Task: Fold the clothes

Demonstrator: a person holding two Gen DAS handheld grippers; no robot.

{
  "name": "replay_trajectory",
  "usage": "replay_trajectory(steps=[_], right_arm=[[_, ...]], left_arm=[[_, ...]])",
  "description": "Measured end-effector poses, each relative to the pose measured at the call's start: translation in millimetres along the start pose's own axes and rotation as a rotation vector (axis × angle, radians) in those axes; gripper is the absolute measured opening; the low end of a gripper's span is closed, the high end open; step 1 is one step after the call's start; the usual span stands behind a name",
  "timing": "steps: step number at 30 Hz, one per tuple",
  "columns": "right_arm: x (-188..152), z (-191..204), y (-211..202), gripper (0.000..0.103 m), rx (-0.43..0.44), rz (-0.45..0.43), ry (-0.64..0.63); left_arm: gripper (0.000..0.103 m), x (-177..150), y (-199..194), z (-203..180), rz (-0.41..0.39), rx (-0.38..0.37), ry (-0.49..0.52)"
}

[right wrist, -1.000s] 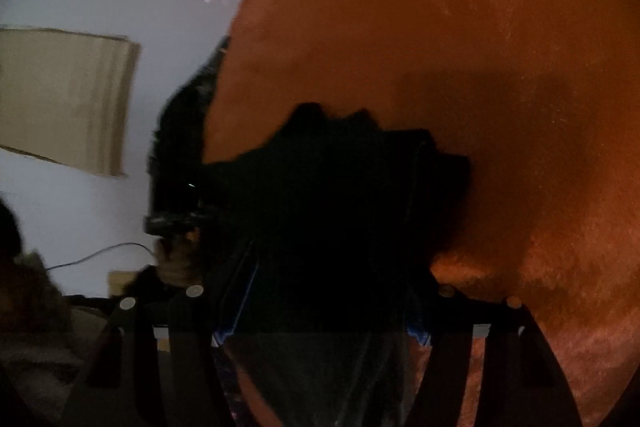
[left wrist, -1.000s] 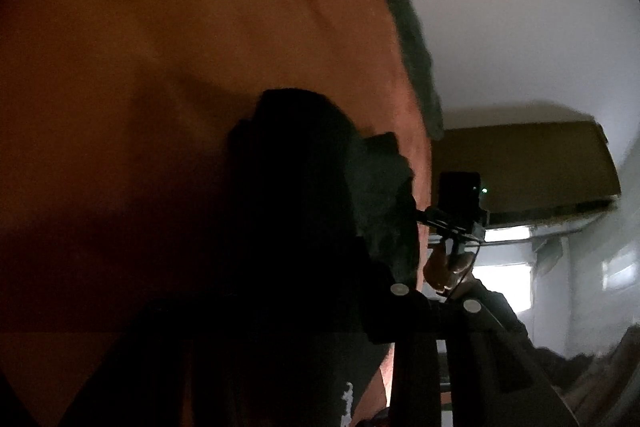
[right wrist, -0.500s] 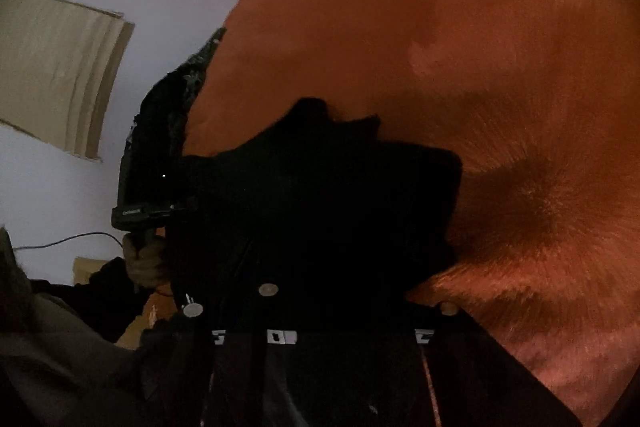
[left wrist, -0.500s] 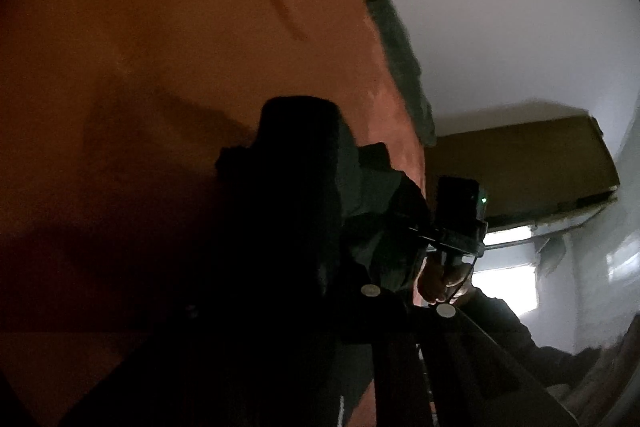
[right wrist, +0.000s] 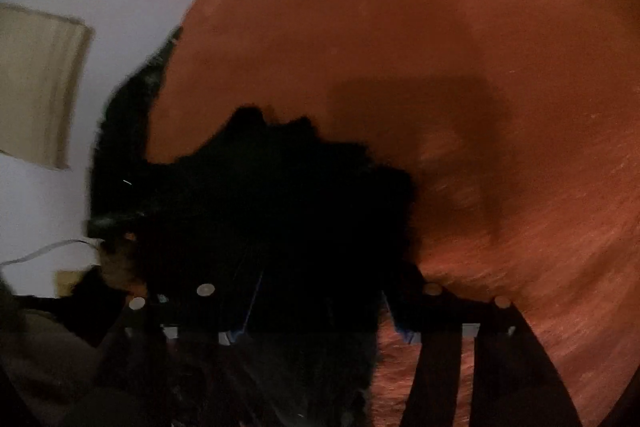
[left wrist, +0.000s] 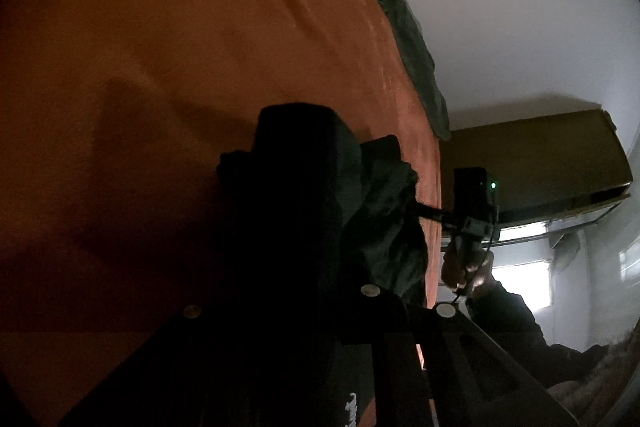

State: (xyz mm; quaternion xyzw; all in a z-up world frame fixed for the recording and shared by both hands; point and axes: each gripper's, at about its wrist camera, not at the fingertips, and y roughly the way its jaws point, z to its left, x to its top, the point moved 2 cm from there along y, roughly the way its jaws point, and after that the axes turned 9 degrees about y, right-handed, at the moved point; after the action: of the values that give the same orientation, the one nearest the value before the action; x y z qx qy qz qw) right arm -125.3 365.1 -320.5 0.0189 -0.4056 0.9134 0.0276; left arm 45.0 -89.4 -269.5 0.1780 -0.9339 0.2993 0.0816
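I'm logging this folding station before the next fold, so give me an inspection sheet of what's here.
Surface: orange bedspread, lightly creased.
Job's things: black garment, bunched up and lifted between both grippers.
Clutter: dark green cloth along the bedspread's far edge, by the wall.
Grippers: left gripper shut on the black garment; right gripper has just been opening, jaws apart with the garment between them.
Cables: white cable in front of the wall, beside the left gripper.
Surroundings: pale wall, cardboard sheet against it, bright window.
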Motion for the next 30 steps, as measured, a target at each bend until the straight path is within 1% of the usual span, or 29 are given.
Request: replay_trajectory(steps=[1, 2, 3, 5, 7, 9, 10, 11, 13, 16, 17, 18, 20, 23, 25, 28, 30], right_arm=[[2.1, -6.1, -1.2, 0.059, 0.028, 0.005, 0.013], [3.2, -9.1, 1.2, 0.064, 0.057, 0.016, 0.021], [3.5, -10.0, 5.5, 0.066, 0.078, 0.024, 0.022], [2.2, -9.0, 13.5, 0.076, 0.108, 0.026, 0.0], [1.5, -7.4, 14.1, 0.077, 0.128, 0.011, -0.024], [2.4, 1.1, 16.8, 0.077, 0.137, -0.001, -0.043], [2.8, 9.7, 19.9, 0.075, 0.141, -0.005, -0.052], [3.1, 18.4, 23.0, 0.067, 0.146, -0.008, -0.062], [8.5, 30.2, 27.0, 0.064, 0.137, 0.006, -0.087], [10.5, 38.7, 40.4, 0.064, 0.092, 0.028, -0.124], [11.8, 39.3, 42.6, 0.063, 0.095, 0.03, -0.12], [13.5, 36.1, 40.9, 0.059, 0.111, 0.028, -0.107], [13.9, 32.1, 36.1, 0.011, 0.114, 0.019, -0.109], [2.7, 45.2, 27.9, 0.01, 0.111, -0.026, -0.183], [-4.3, 56.1, 18.1, 0.01, 0.103, -0.069, -0.199], [-15.9, 73.5, -5.9, 0.009, 0.108, -0.157, -0.216], [-24.2, 85.8, -28.4, 0.009, 0.142, -0.22, -0.219]], left_arm=[[0.011, -1.8, -2.6, 1.1, 0.001, 0.0, 0.001], [0.011, -3.4, -3.1, -0.3, 0.002, 0.0, 0.001], [0.011, -5.4, -3.8, -0.4, 0.003, 0.001, -0.003], [0.012, -7.5, -9.5, 1.7, 0.004, 0.0, -0.013], [0.012, -5.8, -18.4, 11.3, 0.002, -0.006, -0.025], [0.012, -9.1, -13.2, 5.8, 0.0, -0.009, -0.029], [0.012, -8.6, -10.7, 4.6, -0.001, -0.007, -0.028], [0.012, -8.3, -11.8, 5.4, -0.002, -0.005, -0.026], [0.012, -8.7, -13.4, 6.1, -0.004, -0.004, -0.025], [0.012, -8.0, -7.9, 5.6, -0.008, -0.011, -0.035], [0.012, -7.8, -7.5, 6.4, -0.009, -0.013, -0.038], [0.012, -7.6, -7.1, 7.3, -0.011, -0.016, -0.042], [0.011, -6.5, -6.6, 3.6, -0.022, -0.03, -0.033], [0.01, -5.3, -6.2, -9.2, -0.052, -0.055, -0.002], [0.01, -3.0, 0.5, -24.1, -0.075, -0.082, 0.011], [0.01, 1.3, -7.1, -38.4, -0.106, -0.125, 0.022], [0.01, 10.5, -16.6, -57.3, -0.121, -0.136, 0.064]])
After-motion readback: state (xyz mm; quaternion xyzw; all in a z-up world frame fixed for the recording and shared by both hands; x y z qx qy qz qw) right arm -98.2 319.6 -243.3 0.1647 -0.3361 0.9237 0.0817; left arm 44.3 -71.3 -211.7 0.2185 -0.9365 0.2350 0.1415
